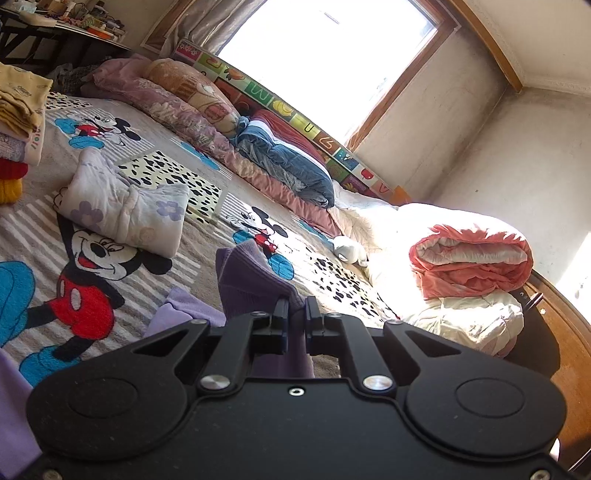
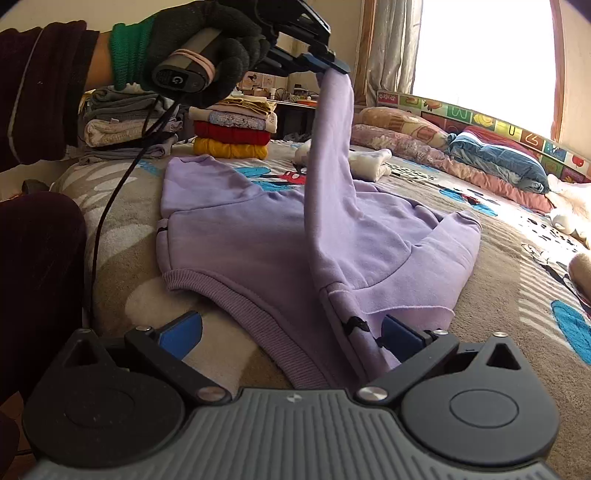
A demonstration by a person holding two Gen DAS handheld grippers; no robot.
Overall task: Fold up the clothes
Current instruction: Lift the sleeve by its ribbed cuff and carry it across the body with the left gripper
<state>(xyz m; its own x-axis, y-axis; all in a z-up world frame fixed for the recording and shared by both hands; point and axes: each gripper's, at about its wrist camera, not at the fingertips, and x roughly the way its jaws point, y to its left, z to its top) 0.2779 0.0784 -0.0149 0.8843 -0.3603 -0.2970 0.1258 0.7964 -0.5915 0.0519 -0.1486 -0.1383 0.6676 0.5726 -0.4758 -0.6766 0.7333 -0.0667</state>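
Bright window [image 1: 332, 62] at upper centre, wood-framed, curtain [image 1: 207, 22] at its left. Plaster wall [image 1: 517, 155] at right. Cartoon-print bedspread [image 1: 155, 236] fills the lower left. Cluttered dark table [image 1: 55, 33] occupies the upper left corner.

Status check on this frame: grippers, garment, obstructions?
Left gripper shut on purple sweatshirt sleeve cuff, lifted. Right gripper open at the hem. Nothing lying on the garment.
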